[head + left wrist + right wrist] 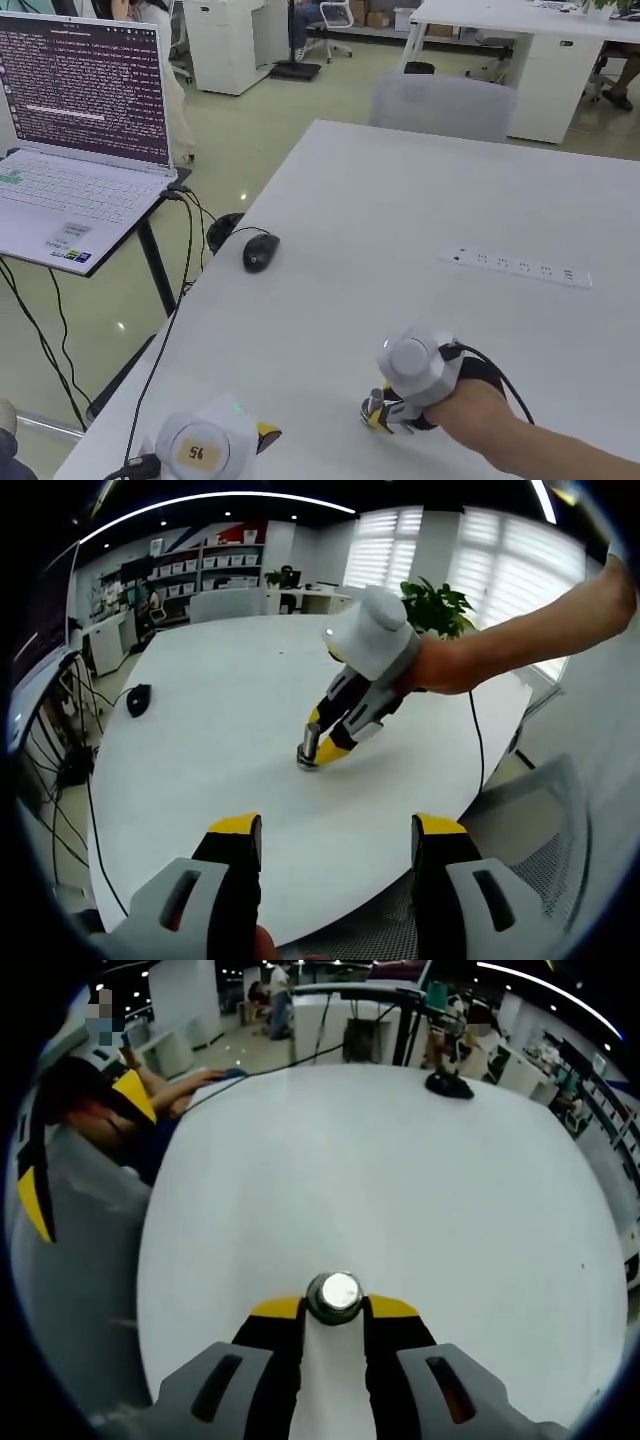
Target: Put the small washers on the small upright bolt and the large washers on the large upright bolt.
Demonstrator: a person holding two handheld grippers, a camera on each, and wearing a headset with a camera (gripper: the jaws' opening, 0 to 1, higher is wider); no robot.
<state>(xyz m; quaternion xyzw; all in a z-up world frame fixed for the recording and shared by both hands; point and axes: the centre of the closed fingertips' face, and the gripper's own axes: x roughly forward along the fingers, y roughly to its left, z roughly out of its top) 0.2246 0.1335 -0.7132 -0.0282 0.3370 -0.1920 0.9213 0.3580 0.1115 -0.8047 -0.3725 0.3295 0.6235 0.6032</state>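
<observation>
Steel bolt (335, 1296) stood head-down on the white table (420, 1170), right gripper (335, 1312) clamped on its shank, probably steadying it upright; left gripper (338, 836) hung nearby, jaws apart, holding nothing.

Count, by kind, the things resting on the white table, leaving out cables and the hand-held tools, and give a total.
Computer mouse: 1
Power strip: 1
Upright bolt, gripped in the right tongs: 1
Total: 3
</observation>
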